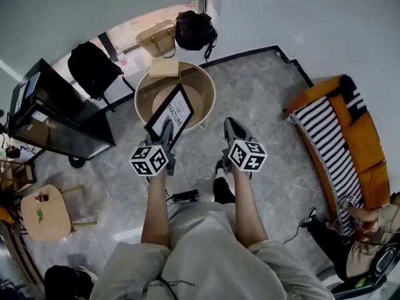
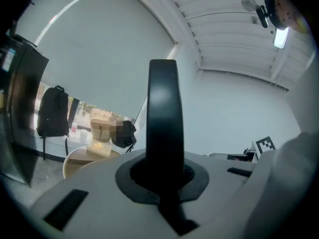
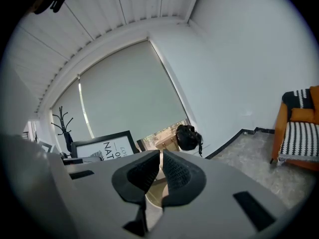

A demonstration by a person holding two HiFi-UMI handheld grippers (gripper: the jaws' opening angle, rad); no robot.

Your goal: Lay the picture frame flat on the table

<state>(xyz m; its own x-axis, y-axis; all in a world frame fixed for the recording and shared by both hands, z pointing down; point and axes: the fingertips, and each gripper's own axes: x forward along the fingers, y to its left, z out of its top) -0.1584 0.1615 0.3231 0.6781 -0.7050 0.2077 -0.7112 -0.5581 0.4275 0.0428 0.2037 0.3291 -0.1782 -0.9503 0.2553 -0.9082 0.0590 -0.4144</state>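
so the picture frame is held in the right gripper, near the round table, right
No: the left gripper holds the picture frame, near the round table. The right gripper is shut on nothing. The head view shows it.

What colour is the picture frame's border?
The picture frame has a black border, best seen in the head view.

A pale grey short-sleeved T-shirt [image 1: 206,261] carries small dark print at seven o'clock. One dark shoe [image 1: 222,186] shows at twelve o'clock of it. The left tongs [image 1: 166,127] and right tongs [image 1: 230,124] have grey shells, black ribbed pads [image 3: 175,171], and each a cube [image 1: 247,155] of black-and-white square markers.
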